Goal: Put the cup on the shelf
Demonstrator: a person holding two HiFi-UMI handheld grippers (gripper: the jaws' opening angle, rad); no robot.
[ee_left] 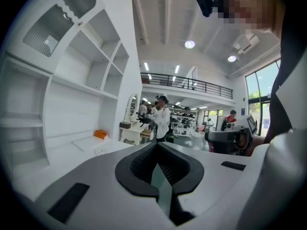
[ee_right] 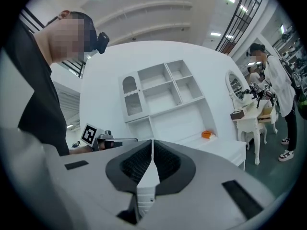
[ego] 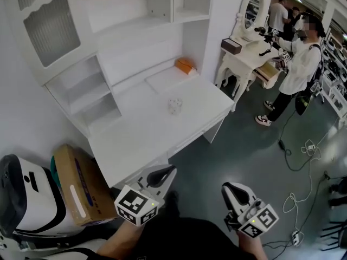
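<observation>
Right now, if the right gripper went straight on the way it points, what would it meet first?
Probably the white desk: the right gripper, shut and empty, aims at its front edge, roughly in line with the cup. Height is unclear, so it might pass over the edge and reach the cup.

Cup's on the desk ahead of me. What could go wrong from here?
The cup is small and pale on the white desk, easy to misjudge and tip. Both the left gripper and the right gripper are shut; reaching it like that could shove it. Loose cables cross the floor nearby.
</observation>
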